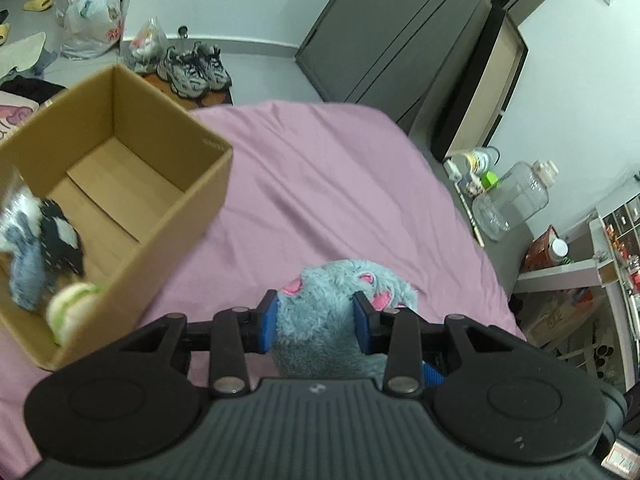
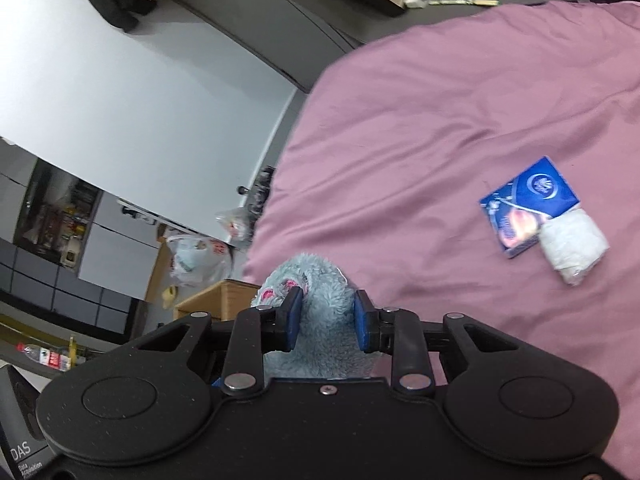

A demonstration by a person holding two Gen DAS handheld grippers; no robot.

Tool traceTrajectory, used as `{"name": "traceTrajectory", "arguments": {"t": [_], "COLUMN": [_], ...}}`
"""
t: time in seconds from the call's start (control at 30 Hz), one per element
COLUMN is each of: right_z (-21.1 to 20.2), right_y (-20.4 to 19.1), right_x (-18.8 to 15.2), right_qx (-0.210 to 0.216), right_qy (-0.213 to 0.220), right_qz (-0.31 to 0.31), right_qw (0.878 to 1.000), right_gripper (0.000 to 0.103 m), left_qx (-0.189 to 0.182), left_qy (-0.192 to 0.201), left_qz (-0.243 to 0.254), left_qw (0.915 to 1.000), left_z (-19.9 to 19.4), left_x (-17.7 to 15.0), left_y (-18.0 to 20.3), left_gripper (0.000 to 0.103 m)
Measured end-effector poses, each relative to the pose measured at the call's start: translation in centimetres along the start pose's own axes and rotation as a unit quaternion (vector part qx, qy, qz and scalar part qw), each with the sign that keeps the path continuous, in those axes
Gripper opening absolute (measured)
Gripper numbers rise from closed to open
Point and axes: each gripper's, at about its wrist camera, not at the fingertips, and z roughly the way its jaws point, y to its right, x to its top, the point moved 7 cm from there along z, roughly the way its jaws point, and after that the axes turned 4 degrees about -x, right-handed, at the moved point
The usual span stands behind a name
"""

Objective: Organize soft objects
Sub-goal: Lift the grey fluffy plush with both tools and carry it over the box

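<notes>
My left gripper (image 1: 316,322) is shut on a fluffy blue plush toy (image 1: 340,292) with pink paw pads, held above the pink bed sheet (image 1: 320,184). My right gripper (image 2: 326,320) is shut on the same kind of blue plush (image 2: 320,280), also above the sheet. An open cardboard box (image 1: 116,184) stands on the bed to the left of the left gripper. It holds a black and white soft toy (image 1: 60,236), a blue-grey soft piece (image 1: 24,272) and a pale green and cream plush (image 1: 70,300). A blue tissue pack (image 2: 528,208) and a white rolled cloth (image 2: 572,248) lie on the sheet.
A dark wardrobe (image 1: 392,36) stands beyond the bed. A bedside surface holds clear jars (image 1: 516,196) and bottles. Sneakers (image 1: 196,66) and plastic bags (image 1: 92,20) lie on the floor past the bed. A wooden stand (image 2: 216,300) sits at the bed's edge.
</notes>
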Motion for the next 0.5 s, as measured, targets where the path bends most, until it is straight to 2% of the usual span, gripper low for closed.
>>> {"name": "traceTrajectory", "arguments": {"t": [0.5], "right_z": [-0.6], "right_y": [-7.1], "right_x": [-1.9], "right_qx": [0.048], "right_qy": [0.027], "right_qz": [-0.067], "right_qw": [0.996], "right_gripper": [0.027], "left_qx": [-0.015], "left_qy": [0.046], "left_qz": [-0.002], "left_qw": [0.9988], "left_z": [-5.5], "left_x": [4.1], "left_y": [-3.1], "left_gripper": [0.037]}}
